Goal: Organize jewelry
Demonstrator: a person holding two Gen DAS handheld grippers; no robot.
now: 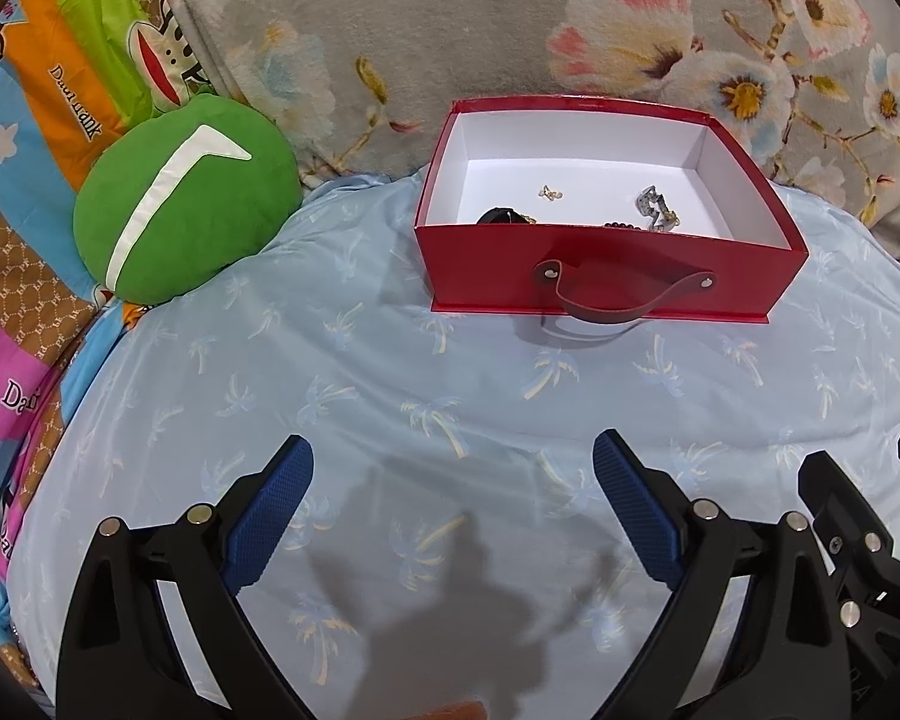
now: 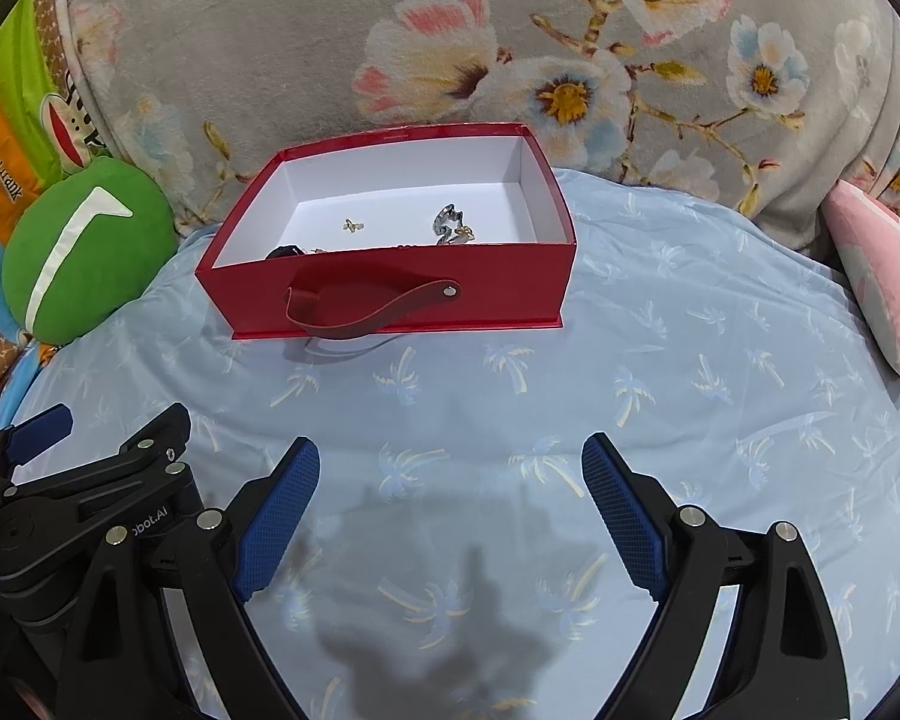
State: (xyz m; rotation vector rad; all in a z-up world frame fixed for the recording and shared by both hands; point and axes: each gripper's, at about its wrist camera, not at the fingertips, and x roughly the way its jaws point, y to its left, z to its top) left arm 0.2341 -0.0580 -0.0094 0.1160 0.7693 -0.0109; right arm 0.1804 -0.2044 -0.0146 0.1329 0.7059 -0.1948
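Note:
A red box (image 1: pixel 486 267) with a white inside and a dark strap handle stands open on the light blue sheet; it also shows in the right wrist view (image 2: pixel 510 282). Inside lie small gold earrings (image 1: pixel 549 193), a silver piece (image 1: pixel 654 208), a black item (image 1: pixel 498 216) and dark beads (image 1: pixel 621 224). In the right wrist view I see the earrings (image 2: pixel 351 225) and the silver piece (image 2: pixel 452 225). My left gripper (image 1: pixel 453 459) is open and empty, well in front of the box. My right gripper (image 2: pixel 450 456) is open and empty beside it.
A green round cushion (image 1: pixel 183 201) lies left of the box. A grey floral blanket (image 1: pixel 450 18) rises behind it. A pink pillow (image 2: pixel 882 276) lies at the right. Colourful patterned bedding (image 1: pixel 24 120) is at the far left. The sheet (image 1: pixel 390 372) spreads between grippers and box.

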